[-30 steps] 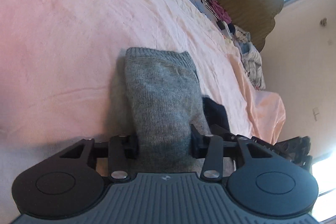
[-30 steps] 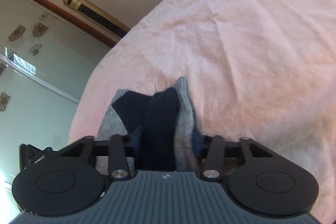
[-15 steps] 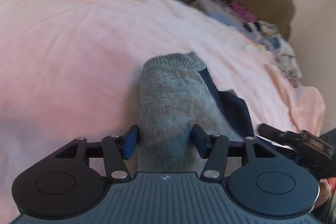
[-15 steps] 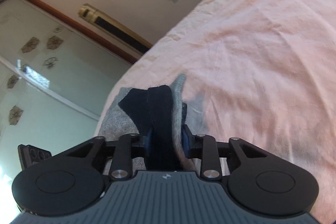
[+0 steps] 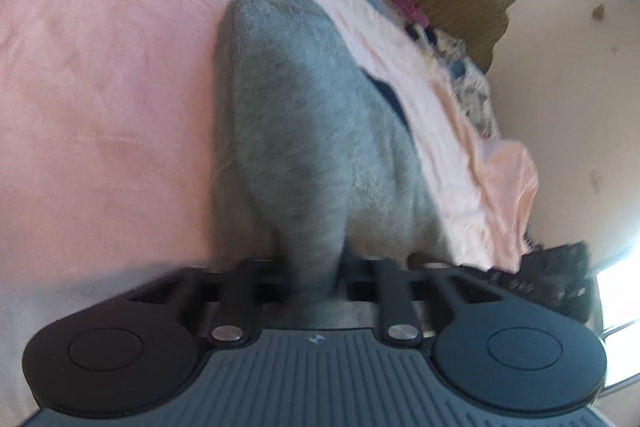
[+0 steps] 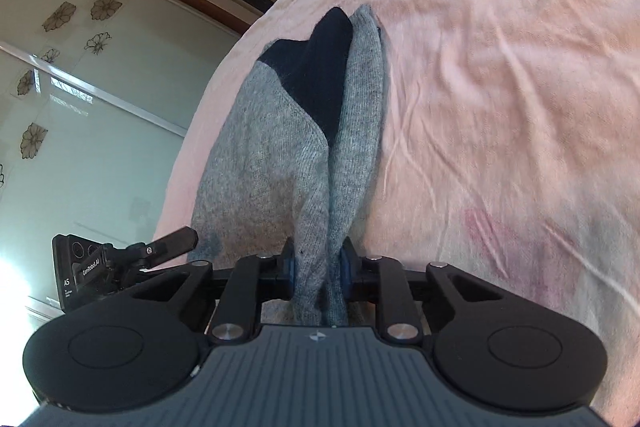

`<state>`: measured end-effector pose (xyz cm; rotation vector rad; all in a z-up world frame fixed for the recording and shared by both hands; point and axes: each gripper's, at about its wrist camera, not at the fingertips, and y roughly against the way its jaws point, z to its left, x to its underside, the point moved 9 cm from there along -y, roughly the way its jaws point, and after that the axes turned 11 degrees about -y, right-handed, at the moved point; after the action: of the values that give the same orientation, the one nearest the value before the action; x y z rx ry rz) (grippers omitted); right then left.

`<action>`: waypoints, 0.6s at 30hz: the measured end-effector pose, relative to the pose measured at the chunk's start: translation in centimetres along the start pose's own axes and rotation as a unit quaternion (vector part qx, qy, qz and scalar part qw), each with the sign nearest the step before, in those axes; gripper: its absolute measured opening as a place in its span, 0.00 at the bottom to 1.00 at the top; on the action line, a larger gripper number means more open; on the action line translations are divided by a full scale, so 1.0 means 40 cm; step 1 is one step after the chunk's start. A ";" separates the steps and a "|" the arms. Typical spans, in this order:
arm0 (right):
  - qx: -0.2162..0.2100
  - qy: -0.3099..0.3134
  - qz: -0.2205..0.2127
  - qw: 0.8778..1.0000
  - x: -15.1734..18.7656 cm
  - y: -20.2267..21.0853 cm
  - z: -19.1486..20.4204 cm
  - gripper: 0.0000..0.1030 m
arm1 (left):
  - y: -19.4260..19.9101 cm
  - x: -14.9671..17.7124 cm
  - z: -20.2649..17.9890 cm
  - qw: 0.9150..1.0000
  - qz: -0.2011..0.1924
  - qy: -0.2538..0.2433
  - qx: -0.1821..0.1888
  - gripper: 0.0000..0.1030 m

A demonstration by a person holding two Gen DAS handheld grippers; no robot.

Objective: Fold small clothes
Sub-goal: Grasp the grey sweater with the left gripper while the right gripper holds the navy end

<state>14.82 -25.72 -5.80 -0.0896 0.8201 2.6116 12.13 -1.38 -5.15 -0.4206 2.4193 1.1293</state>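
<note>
Your right claw (image 6: 318, 269) is closed on a bunched pinch of the grey knitted sock with a navy heel patch (image 6: 276, 151). The blue pads (image 6: 346, 267) press the fabric from both sides, with only the thickness of the cloth between them. From the pinch, the sock runs forward over the crumpled pale pink bed sheet (image 6: 500, 67) in two grey folds, and the navy patch lies at the far end between them.

Your left claw (image 5: 316, 273) has the same sock (image 5: 304, 131) gathered between its fingers. This view is blurred by motion, so the pads cannot be made out, but the narrow gap with the cloth drawn into it suggests a closed grip. The sock's ribbed far end rests on the pink sheet (image 5: 100, 87), and a sliver of navy shows at its right edge.

In the right wrist view, the left claw's black fingertip (image 6: 176, 241) sits just beside the sock's lower left corner. In the left wrist view, a heap of mixed clothes (image 5: 468, 83) lies along the far edge of the bed, well apart from the sock.
</note>
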 end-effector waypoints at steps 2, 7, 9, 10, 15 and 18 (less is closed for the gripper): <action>0.001 0.020 -0.003 1.000 0.012 0.016 0.021 0.21 | 0.030 0.021 -0.007 1.000 0.002 -0.010 -0.008 0.12; 0.015 0.081 0.021 0.996 0.097 0.072 0.052 0.19 | 0.074 0.111 -0.023 0.996 0.021 -0.082 -0.034 0.16; 0.042 0.097 0.038 0.994 0.145 0.062 0.016 0.20 | 0.097 0.113 -0.036 0.991 0.017 -0.123 -0.058 0.23; 0.036 0.103 0.030 0.994 0.152 0.073 0.018 0.21 | 0.114 0.105 -0.043 0.987 0.015 -0.141 -0.080 0.35; -0.008 0.081 -0.052 0.995 0.017 0.162 0.089 0.51 | 0.204 0.023 -0.163 0.942 -0.122 -0.264 -0.170 0.83; -0.011 0.075 -0.076 0.994 -0.107 0.129 0.134 0.51 | 0.140 0.018 -0.240 0.929 -0.131 -0.309 -0.158 0.83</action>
<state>17.03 -28.10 2.14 -0.3441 0.8019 2.4930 6.56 -5.45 3.60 -0.3952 1.5938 1.2940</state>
